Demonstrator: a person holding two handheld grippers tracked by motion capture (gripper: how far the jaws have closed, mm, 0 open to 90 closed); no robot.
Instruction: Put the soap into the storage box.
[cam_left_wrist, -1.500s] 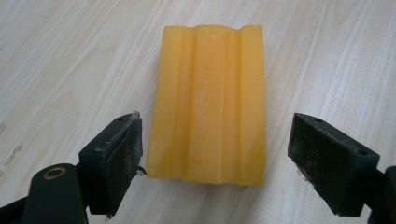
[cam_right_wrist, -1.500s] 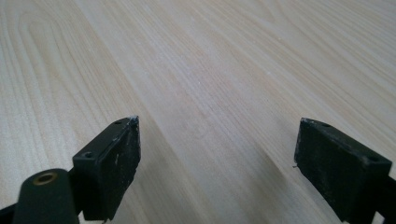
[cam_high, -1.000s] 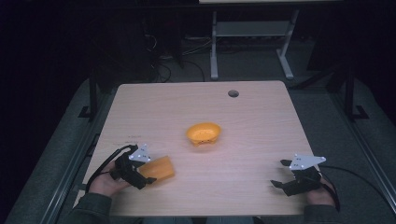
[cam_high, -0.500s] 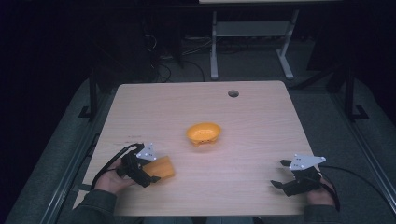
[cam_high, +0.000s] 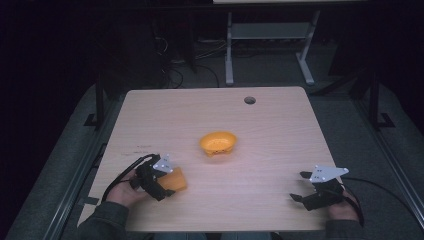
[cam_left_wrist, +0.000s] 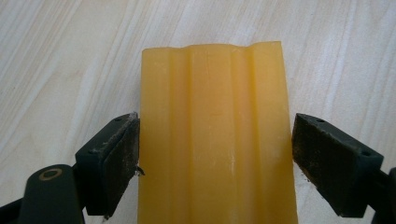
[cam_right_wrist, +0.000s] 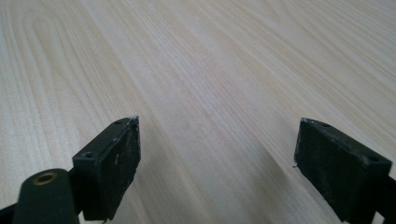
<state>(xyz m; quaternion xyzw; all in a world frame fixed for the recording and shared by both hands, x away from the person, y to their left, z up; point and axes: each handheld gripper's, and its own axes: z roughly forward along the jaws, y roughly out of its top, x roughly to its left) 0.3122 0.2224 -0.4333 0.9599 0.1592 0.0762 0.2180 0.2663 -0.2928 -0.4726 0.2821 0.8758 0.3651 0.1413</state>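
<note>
Tongs on the left (cam_high: 167, 186) straddle a yellow block (cam_left_wrist: 215, 135) lying flat on the surface (cam_high: 260, 130), down and to the left of the orange bowl (cam_high: 218, 143). One pad (cam_left_wrist: 114, 158) touches the block's side; the other stands just off it — so the jaws are spread, bracketing the block for a grip not yet closed, judging by the gap. The bowl sits mid-surface, likely where the block is bound. Right tongs (cam_high: 304, 186), well right of the bowl, rest spread and empty — parked clear.
</note>
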